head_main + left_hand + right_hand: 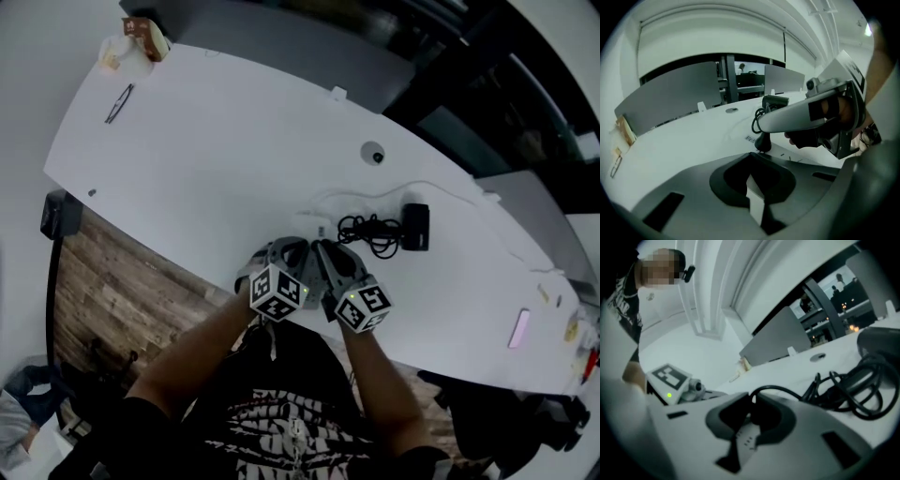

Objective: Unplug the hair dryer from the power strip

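On the white table (206,150) a white power strip (311,223) lies just beyond both grippers. A black hair dryer (415,226) rests to its right, with its coiled black cable (370,230) between them. In the left gripper view the black plug (763,143) stands in the strip (787,152). My right gripper (761,123) reaches across onto the plug. My right gripper (753,399) is shut on the dark plug, and the cable (848,385) arcs out of its jaws. My left gripper (750,157) sits low just short of the plug, its tips together with nothing between them.
A pair of glasses (119,103) and small packets (141,37) lie at the far left corner. A round cable grommet (373,153) sits behind the strip. A pink flat item (518,328) lies at the right. Grey partitions (670,101) line the far edge.
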A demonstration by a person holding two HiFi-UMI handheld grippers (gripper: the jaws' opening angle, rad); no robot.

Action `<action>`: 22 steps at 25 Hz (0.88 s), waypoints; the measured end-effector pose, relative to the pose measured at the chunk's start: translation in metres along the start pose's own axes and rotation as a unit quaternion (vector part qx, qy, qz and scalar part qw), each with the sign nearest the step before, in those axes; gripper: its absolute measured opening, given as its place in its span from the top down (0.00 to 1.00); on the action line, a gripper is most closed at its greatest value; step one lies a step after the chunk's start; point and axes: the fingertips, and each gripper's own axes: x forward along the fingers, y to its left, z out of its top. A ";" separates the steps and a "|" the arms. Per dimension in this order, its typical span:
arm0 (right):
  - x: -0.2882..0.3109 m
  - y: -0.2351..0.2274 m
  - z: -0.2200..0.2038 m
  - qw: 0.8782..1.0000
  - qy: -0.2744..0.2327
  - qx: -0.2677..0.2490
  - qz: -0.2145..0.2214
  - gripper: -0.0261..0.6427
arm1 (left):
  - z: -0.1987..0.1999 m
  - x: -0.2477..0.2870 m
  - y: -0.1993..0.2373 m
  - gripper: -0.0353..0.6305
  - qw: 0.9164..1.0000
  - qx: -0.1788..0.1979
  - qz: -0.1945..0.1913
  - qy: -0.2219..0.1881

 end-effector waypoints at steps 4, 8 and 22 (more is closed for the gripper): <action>-0.017 -0.008 0.032 0.998 -0.059 0.008 0.005 0.86 | 0.001 0.004 0.004 0.91 1.000 0.015 0.008 0.002; -0.029 -0.047 0.012 0.999 -0.005 -0.009 -0.044 0.86 | -0.002 0.007 0.007 0.91 1.000 -0.011 -0.004 0.001; -0.138 0.041 0.094 0.969 -0.067 -0.193 -0.139 0.79 | 0.107 -0.216 0.059 0.91 0.943 -0.094 0.088 -0.307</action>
